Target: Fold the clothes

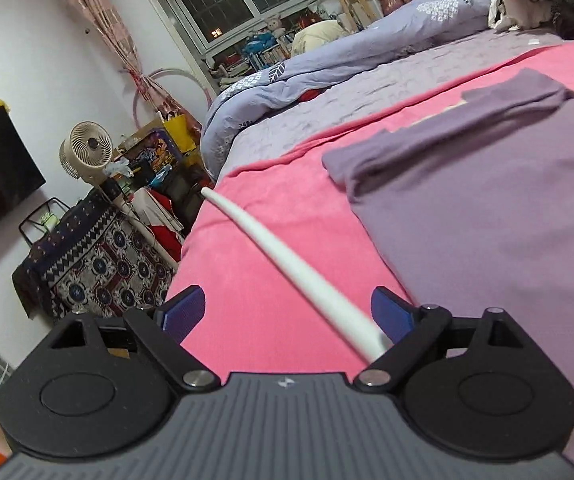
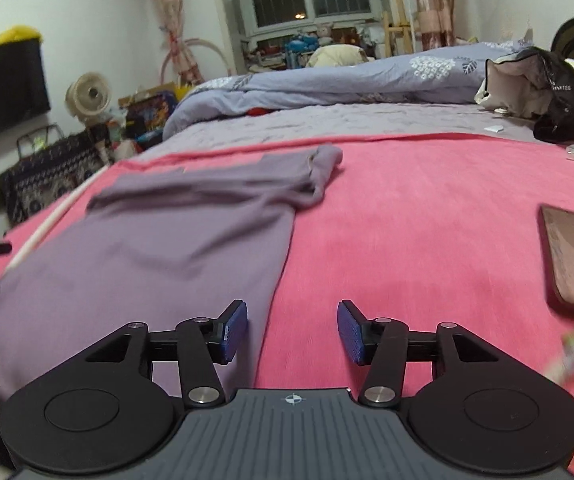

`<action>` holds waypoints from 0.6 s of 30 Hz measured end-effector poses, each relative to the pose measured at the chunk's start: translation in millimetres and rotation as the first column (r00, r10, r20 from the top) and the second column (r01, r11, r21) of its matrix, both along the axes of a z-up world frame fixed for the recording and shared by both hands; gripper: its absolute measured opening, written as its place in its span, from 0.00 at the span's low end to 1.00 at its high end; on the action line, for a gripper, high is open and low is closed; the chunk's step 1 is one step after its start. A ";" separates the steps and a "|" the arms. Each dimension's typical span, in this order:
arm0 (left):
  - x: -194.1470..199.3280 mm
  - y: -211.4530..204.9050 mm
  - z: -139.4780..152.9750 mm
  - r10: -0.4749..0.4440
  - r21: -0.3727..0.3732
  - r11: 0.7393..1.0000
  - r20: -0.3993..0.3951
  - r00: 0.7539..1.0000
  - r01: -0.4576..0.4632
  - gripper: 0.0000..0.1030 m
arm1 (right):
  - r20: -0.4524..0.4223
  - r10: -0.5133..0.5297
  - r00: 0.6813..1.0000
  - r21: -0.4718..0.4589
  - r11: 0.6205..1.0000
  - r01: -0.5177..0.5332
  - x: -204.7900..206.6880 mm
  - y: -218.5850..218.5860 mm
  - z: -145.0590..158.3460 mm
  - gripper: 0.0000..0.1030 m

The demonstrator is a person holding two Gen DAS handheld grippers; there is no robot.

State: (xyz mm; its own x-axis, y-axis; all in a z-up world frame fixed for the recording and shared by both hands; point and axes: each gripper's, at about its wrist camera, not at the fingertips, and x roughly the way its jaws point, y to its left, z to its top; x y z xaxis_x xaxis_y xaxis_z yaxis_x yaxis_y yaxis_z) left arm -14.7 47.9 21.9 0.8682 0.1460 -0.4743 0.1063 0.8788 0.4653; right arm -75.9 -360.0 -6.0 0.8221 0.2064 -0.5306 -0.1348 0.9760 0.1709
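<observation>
Left gripper [image 1: 287, 312]: jaws spread wide, nothing clamped between the blue pads [image 1: 185, 314]. A white rod [image 1: 287, 256] runs from beside the gripper's right-hand pad out toward the bed edge, crossing the gap above the pink blanket [image 1: 271, 216]; whether the rod touches that pad cannot be told. Right gripper [image 2: 291, 330]: jaws parted to a moderate gap, empty, pads [image 2: 235, 330] clear of the cloth as far as the view shows. Purple garment [image 2: 175, 236] lies flat on the pink blanket, partly folded, with a bunched sleeve or cuff end [image 2: 321, 168] at its far corner. Relative to the garment: the right gripper sits at its near edge, its left-hand pad over the purple fabric and the other pad over bare blanket just beside the garment's long side; the left gripper sits off the garment's opposite side, over blanket, with the purple cloth [image 1: 487, 200] filling that view's right half. A brown phone [image 2: 571, 256] lies on the blanket well apart from the garment, past the right gripper's outer side.
</observation>
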 end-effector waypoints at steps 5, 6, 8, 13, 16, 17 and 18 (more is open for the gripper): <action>-59.0 -2.9 -10.5 -0.037 0.018 0.999 -0.027 0.999 0.038 0.90 | 0.003 0.080 0.997 -0.025 0.996 -0.080 -58.0 30.9 -14.1 0.55; -71.2 -2.8 -14.6 -0.047 0.031 0.998 -0.038 0.998 0.049 0.90 | 0.013 0.101 0.995 -0.019 0.995 -0.100 -64.0 40.6 -15.6 0.55; -93.9 -2.4 -23.3 -0.064 0.055 0.996 -0.071 0.995 0.068 0.90 | 0.034 0.148 0.988 -0.010 0.989 -0.147 -72.0 62.6 -16.7 0.55; -128.5 -8.4 -50.1 -0.125 0.152 0.977 -0.150 0.981 0.148 0.90 | 0.088 0.335 0.938 -0.011 0.942 -0.336 -62.1 130.8 -5.1 0.58; -131.1 -19.5 -69.7 -0.127 0.243 0.958 -0.127 0.984 0.155 0.90 | 0.095 0.407 0.909 -0.018 0.913 -0.407 -52.6 162.6 0.4 0.59; -129.4 -22.9 -74.7 -0.127 0.259 0.954 -0.117 0.985 0.153 0.90 | 0.090 0.419 0.903 -0.011 0.907 -0.420 -49.7 168.7 1.5 0.59; -127.3 -25.2 -78.8 -0.130 0.262 0.953 -0.108 0.986 0.155 0.90 | 0.085 0.427 0.900 -0.002 0.904 -0.428 -48.4 172.7 1.8 0.59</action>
